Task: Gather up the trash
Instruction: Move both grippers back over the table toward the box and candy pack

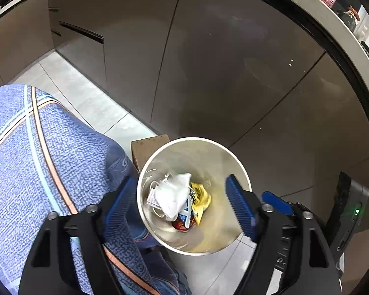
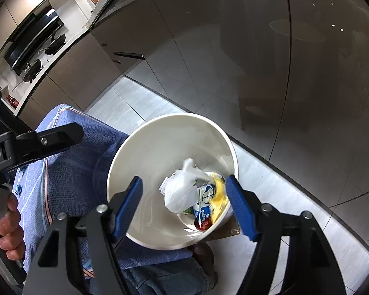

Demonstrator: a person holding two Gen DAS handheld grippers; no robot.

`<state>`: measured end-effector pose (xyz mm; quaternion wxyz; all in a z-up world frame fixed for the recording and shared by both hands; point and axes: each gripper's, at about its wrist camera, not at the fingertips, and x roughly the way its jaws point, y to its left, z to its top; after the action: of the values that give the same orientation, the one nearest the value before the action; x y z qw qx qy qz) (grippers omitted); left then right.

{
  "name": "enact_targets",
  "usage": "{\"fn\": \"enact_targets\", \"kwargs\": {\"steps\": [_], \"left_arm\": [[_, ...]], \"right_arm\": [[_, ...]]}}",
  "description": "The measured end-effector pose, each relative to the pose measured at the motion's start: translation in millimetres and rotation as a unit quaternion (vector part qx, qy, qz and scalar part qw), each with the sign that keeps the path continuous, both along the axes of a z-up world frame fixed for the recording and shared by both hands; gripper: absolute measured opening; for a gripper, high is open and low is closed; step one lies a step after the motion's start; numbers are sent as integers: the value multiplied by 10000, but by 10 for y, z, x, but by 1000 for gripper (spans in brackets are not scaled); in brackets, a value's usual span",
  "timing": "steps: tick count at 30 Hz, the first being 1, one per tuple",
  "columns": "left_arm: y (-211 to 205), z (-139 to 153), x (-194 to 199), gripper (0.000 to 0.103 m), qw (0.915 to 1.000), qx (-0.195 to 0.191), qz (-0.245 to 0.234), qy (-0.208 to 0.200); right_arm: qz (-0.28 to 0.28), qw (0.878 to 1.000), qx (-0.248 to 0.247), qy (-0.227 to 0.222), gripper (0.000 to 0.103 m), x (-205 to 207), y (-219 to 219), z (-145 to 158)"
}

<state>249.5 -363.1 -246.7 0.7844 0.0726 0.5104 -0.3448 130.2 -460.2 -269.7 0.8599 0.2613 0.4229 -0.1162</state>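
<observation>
A white round bin (image 1: 238,162) stands on the floor below both grippers; it also shows in the right wrist view (image 2: 145,147). Inside lie a crumpled white tissue (image 1: 174,194), a yellow wrapper (image 1: 201,194), a blue-and-white packet (image 1: 184,215) and something red (image 1: 180,225). The same trash shows in the right wrist view: tissue (image 2: 182,191), yellow wrapper (image 2: 219,194), packet (image 2: 204,196). My left gripper (image 1: 177,204) is open and empty above the bin. My right gripper (image 2: 184,204) is open and empty above the bin.
The person's leg in blue patterned cloth (image 1: 37,159) is left of the bin. Dark glossy cabinet fronts (image 1: 209,61) rise behind it. A brown board (image 1: 147,147) lies under the bin. Light floor tiles (image 2: 283,196) surround it. The left gripper's body (image 2: 37,145) shows at the left.
</observation>
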Motion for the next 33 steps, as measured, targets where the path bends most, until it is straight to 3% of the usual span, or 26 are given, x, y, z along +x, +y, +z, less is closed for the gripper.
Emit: {"fn": "enact_targets", "kwargs": {"steps": [5, 9, 20, 33], "left_arm": [[86, 100, -108, 88, 9998, 3, 130, -118], [139, 195, -134, 94, 9996, 5, 186, -202], [273, 526, -223, 94, 9987, -102, 362, -340], [892, 1176, -479, 94, 9939, -287, 874, -610]], "right_arm": [[-49, 9999, 1, -129, 100, -44, -4, 37], [-94, 9998, 37, -141, 100, -62, -6, 71], [-92, 9994, 23, -319, 100, -146, 67, 323], [195, 9966, -126, -793, 100, -249, 389, 925]]}}
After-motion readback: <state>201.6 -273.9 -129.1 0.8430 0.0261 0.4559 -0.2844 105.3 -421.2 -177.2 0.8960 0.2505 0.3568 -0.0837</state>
